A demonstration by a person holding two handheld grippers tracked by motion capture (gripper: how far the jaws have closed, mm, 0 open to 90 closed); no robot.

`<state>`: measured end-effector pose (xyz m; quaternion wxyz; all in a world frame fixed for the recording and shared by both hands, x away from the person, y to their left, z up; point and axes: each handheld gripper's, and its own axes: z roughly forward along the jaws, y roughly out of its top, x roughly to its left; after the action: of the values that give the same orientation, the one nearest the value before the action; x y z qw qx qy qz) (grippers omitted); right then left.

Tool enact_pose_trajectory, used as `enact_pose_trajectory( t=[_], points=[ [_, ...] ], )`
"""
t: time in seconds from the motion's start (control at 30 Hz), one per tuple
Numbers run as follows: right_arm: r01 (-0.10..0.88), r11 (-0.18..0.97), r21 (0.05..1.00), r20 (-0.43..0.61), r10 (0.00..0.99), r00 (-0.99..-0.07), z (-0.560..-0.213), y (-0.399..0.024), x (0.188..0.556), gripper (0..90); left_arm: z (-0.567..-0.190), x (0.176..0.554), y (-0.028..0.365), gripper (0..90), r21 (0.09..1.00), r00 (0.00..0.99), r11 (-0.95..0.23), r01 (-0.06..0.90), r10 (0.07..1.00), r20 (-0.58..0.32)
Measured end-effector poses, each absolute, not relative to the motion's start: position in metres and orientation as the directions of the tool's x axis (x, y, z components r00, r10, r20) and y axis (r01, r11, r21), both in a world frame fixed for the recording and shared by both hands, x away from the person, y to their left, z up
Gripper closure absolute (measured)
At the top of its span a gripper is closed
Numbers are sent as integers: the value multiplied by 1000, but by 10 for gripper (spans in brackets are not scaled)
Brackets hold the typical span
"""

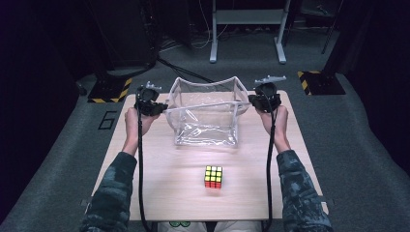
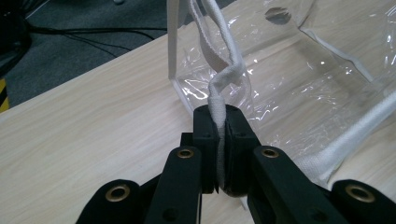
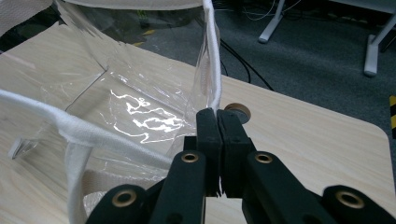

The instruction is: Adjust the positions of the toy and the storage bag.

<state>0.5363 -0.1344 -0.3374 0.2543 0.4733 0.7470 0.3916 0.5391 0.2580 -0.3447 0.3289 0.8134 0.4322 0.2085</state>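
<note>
Webbing of the clear bag's [image 1: 207, 112] white strap [image 2: 219, 93] runs straight into the left gripper [image 2: 221, 122], whose two black jaws are pressed together on it; the twisted strap rises from between the tips and climbs away toward the bag's top edge. Beyond and to the right of those jaws in the left gripper view lies the transparent bag wall, with its white-trimmed seam passing close on the right side.

In the right gripper view the right gripper [image 3: 217, 122] has its jaws squeezed tight as well, pinching the bag's white edge trim [image 3: 212, 56] at the very tips; the trim stands up from the jaws, and the bag's open interior spreads to the left of them.

From the high view the bag stands on the wooden table [image 1: 159, 188] between the two grippers, its mouth stretched wide from one pair of jaws to the other. A Rubik's cube [image 1: 213, 177] sits on the table nearer the person, well apart from both grippers.
</note>
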Motion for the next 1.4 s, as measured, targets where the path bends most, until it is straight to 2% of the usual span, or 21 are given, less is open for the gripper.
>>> enact_pose_trajectory(
  t=[0.47, 0.9, 1.0, 1.2, 1.4],
  points=[
    [513, 268, 815, -44, 912, -408, -321, -140, 535, 890, -332, 527, 249, 857, 704, 591, -441, 557, 806, 37],
    [554, 247, 795, -24, 925, -379, -350, -145, 548, 889, -353, 532, 240, 856, 666, 590, -443, 600, 808, 6],
    [559, 271, 783, -50, 925, -377, -356, -143, 550, 889, -358, 533, 242, 856, 667, 586, -428, 609, 810, -14],
    [565, 255, 785, -27, 925, -379, -361, -147, 549, 888, -363, 533, 244, 854, 677, 581, -403, 616, 813, -44],
    [557, 250, 792, -2, 914, -406, -360, -146, 547, 880, -359, 534, 239, 833, 684, 587, -429, 590, 810, 2]
  ],
)
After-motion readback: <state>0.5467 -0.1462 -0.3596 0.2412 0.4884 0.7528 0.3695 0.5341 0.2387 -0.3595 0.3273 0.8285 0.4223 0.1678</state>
